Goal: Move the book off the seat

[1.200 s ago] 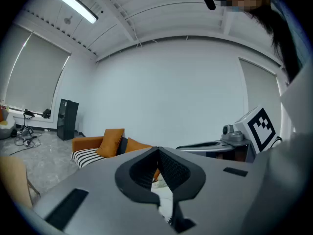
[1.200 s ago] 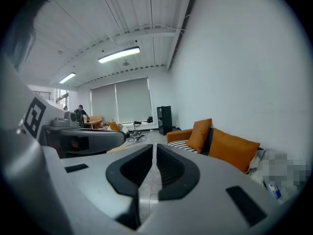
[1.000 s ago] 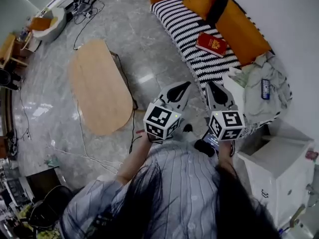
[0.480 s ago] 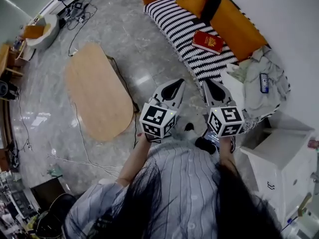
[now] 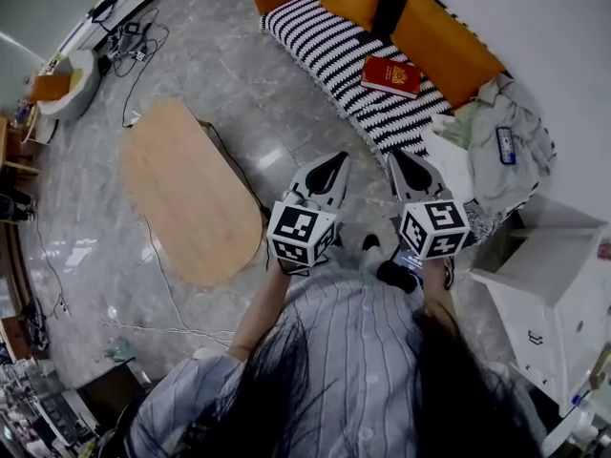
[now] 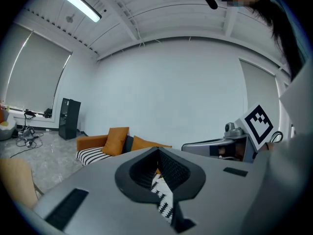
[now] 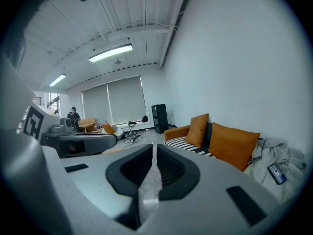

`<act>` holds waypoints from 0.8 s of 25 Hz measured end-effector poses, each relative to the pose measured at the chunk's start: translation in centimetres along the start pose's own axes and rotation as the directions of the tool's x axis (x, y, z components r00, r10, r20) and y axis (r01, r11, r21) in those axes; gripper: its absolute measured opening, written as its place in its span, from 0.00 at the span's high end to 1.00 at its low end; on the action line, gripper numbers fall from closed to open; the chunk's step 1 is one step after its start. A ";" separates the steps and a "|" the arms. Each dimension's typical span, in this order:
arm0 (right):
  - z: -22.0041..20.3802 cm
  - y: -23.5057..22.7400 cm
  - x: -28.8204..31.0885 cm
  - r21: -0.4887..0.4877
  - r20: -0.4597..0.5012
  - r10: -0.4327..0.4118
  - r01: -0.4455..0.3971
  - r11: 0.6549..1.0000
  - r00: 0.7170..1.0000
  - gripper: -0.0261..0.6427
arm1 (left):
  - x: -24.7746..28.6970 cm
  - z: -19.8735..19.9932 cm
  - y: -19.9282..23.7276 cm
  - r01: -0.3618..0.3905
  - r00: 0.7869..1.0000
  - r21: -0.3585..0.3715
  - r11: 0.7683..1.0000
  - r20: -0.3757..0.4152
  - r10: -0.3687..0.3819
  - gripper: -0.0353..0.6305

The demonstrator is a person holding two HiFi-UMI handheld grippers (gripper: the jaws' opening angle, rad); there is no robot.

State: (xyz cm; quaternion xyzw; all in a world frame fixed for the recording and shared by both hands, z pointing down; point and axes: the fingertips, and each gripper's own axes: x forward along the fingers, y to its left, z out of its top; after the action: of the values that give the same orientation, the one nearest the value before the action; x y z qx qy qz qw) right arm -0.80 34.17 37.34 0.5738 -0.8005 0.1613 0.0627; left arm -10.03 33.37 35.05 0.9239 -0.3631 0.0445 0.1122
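Both grippers are at chest height, well short of the target. The left gripper (image 5: 334, 163) has its jaws pressed together with nothing between them, and so does the right gripper (image 5: 402, 160). The reach hasn't begun.

Bare floor (image 5: 277, 113) lies between the tips and the sofa (image 5: 329, 46). The coffee table (image 5: 186, 194) sits off to the left and looks like the obvious drop spot, though that's a guess.

The book (image 5: 390, 76) is red and lies flat on the striped seat, just in front of the orange back cushion (image 5: 444, 41). A pile of cloth (image 5: 516, 160) with a remote (image 5: 503, 145) on it lies beyond the book, at the sofa's right end.

To do this step well:
- Step in to the seat edge first. Don't stretch for it.
- Spread the jaws on the way in, not over the book.
- The book is flat on soft fabric. Press one jaw into the seat beside the near edge and slide it under the cover.
- Pinch the whole thickness near the spine, or the pages will likely fan out.
- The right gripper lines up slightly better. Keep the left one free to steady the book.
- Lift straight up, clear of the cushion.
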 end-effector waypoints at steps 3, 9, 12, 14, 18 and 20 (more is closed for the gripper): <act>-0.1 0.3 0.6 0.014 0.004 -0.017 0.017 1.000 1.000 0.90 | -0.3 0.0 0.9 0.009 1.000 0.006 1.000 -0.004 -0.009 0.93; -1.3 -0.6 0.9 0.028 -0.018 -0.070 0.070 0.997 0.997 0.90 | -0.7 -0.7 2.4 0.010 1.000 -0.006 1.000 0.003 -0.010 0.93; -1.8 -0.8 0.8 0.039 -0.033 -0.079 0.080 0.996 0.996 0.90 | -0.3 -1.4 3.2 0.003 1.000 -0.040 0.999 -0.006 -0.004 0.93; -1.9 -1.4 0.7 0.044 -0.041 -0.084 0.086 0.995 0.996 0.90 | 0.4 -1.5 3.6 0.000 1.000 -0.061 0.998 -0.010 -0.001 0.93; -1.9 -3.2 1.6 0.052 -0.053 -0.084 0.087 0.995 0.995 0.90 | 2.4 -1.6 4.2 -0.012 1.000 -0.085 0.996 -0.019 0.011 0.93; -1.7 -4.2 2.3 0.064 -0.053 -0.078 0.081 0.995 0.996 0.90 | 3.6 -1.7 4.4 -0.020 0.999 -0.086 0.996 -0.029 0.017 0.93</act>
State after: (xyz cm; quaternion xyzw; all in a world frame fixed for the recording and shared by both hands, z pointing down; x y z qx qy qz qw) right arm 2.28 31.50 40.41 0.6027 -0.7695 0.1994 0.0700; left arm -10.36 28.24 38.07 0.9141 -0.3715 0.0430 0.1567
